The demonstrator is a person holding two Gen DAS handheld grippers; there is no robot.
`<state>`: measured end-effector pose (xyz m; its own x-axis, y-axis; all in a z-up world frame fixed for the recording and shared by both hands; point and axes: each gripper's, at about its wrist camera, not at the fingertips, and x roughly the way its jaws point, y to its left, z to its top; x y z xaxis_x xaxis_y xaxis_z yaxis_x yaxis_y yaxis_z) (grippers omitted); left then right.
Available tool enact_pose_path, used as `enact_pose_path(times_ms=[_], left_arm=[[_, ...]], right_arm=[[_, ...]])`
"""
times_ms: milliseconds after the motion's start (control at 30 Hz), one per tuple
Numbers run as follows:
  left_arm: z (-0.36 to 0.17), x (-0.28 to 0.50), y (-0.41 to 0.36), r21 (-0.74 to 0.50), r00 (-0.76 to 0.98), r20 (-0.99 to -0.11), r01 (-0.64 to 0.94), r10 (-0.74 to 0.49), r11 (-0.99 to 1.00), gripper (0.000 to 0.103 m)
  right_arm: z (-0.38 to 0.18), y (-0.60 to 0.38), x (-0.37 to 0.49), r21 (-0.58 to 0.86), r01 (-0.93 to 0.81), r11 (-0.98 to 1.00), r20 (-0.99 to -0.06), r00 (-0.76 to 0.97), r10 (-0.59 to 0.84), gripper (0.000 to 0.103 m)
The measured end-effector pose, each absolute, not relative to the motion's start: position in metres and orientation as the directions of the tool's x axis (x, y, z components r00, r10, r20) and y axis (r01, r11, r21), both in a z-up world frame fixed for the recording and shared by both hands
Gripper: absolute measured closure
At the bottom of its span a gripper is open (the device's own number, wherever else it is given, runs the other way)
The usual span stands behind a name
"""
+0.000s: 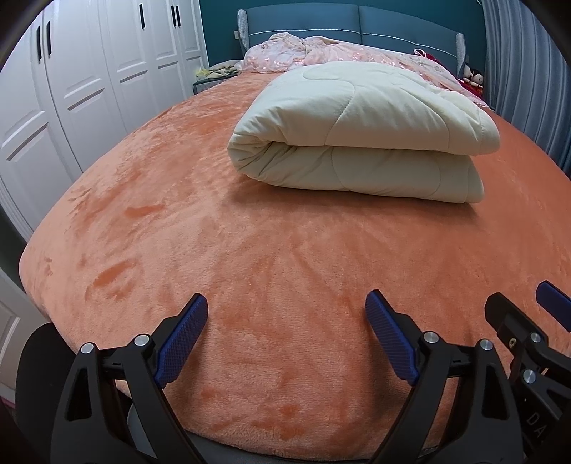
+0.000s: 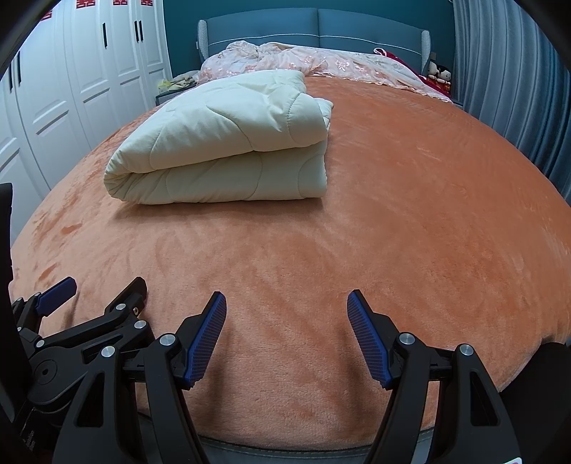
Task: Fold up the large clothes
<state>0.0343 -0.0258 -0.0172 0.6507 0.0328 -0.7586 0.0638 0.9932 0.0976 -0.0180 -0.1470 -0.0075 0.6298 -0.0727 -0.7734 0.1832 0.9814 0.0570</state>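
on the orange plush bed cover (image 1: 221, 250), toward the far half of the bed, sits the cream quilt (image 1: 360, 132) — already folded into a thick block, rounded fold edge facing left-near, layered open edges on the right side. top layer sits slightly back from the bottom one. in the right wrist view the same quilt lies left of centre. left gripper (image 1: 285, 335) hovers over the near edge of the bed, jaws wide apart, blue pads bare, only cover fabric showing between them. right gripper (image 2: 287, 333) sits just beside it on the right, jaws also apart, a bit narrower, also holding nothing. both are well apart from the quilt, pointing down and forward at the cover. each gripper shows up at the edge of the other's view — black frame and one blue pad. at the far end, a rumpled pink embroidered bedspread (image 1: 321, 53) is bunched against the blue headboard (image 1: 339, 21). white wardrobe doors (image 1: 89, 71) run along the left, grey-blue curtain (image 1: 528, 71) on the right, small plush toys (image 1: 473, 76) in the far right corner by the headboard.
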Motion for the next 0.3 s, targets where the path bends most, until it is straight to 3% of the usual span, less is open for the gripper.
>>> enact_pose_path(times_ms=[300], left_arm=[[-0.0173,0.0328,-0.0294,0.100,0.648,-0.761,0.083,0.022,0.992,0.021]], right_arm=[[-0.0095,-0.1486,-0.0192,0.055,0.185,0.981,-0.776,0.626,-0.074,0.034]])
